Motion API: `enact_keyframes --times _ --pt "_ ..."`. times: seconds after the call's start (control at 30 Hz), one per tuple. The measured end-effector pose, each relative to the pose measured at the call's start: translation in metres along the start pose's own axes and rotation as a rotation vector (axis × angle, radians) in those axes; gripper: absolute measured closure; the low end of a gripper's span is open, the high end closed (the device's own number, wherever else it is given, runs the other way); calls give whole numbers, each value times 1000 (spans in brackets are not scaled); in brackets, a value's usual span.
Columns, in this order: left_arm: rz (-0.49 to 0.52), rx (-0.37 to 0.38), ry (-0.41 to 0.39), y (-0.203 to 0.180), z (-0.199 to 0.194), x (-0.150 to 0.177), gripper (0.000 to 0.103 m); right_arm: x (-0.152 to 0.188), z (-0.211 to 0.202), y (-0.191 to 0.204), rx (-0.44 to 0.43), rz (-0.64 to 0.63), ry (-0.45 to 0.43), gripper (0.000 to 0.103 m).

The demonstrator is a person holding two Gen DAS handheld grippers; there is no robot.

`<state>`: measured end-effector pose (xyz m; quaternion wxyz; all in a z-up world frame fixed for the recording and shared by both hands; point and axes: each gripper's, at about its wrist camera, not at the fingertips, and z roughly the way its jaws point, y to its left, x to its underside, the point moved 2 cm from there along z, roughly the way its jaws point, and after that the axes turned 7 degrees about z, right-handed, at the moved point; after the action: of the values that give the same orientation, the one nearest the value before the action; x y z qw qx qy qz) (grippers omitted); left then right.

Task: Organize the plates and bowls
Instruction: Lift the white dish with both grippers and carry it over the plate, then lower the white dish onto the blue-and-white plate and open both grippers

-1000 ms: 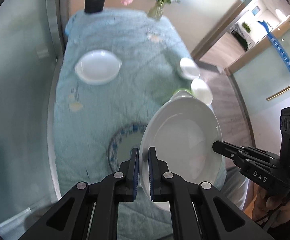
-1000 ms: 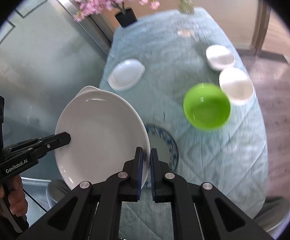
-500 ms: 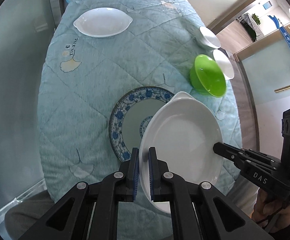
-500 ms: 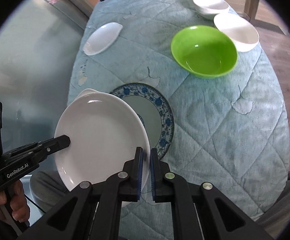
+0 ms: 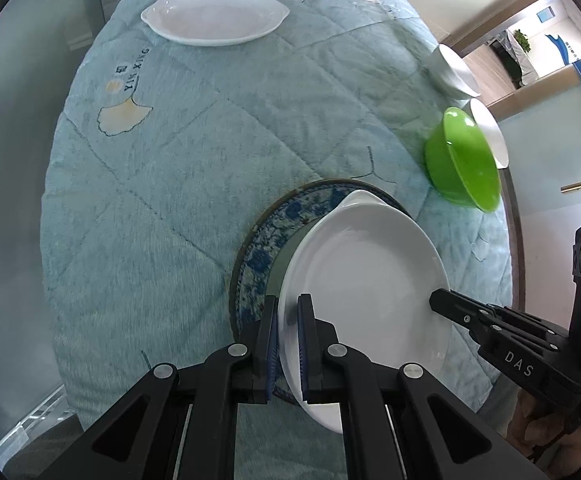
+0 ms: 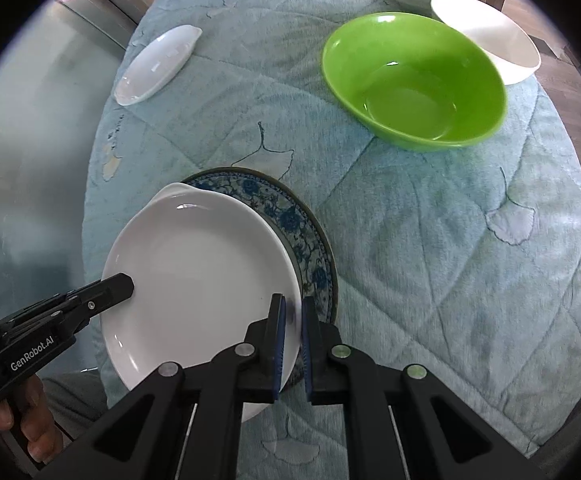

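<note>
A pale blue quilted cloth (image 5: 170, 184) with ginkgo-leaf prints covers the table, with a grey glass wall on its left and wooden flooring past its right edge. At the far left of the cloth lies a small white oval dish (image 5: 215, 20), empty. Near the front edge sits a blue-patterned plate (image 6: 290, 216); a large white oval plate (image 6: 198, 280) is held over it, overlapping its left part. The left tool (image 5: 288, 344) is closed on that plate's left rim, and the right tool (image 6: 291, 344) clamps its right rim. Further right stands an empty green bowl (image 6: 414, 80), with two white bowls (image 6: 486, 36) just behind it.
</note>
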<state>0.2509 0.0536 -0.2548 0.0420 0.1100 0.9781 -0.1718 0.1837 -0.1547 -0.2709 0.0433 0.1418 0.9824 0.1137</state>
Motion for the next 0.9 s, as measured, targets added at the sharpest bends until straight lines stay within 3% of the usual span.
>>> enact_keyframes --times 0.9 --pt "-23 -37 62 3 30 -5 95 -14 32 4 17 18 8 94"
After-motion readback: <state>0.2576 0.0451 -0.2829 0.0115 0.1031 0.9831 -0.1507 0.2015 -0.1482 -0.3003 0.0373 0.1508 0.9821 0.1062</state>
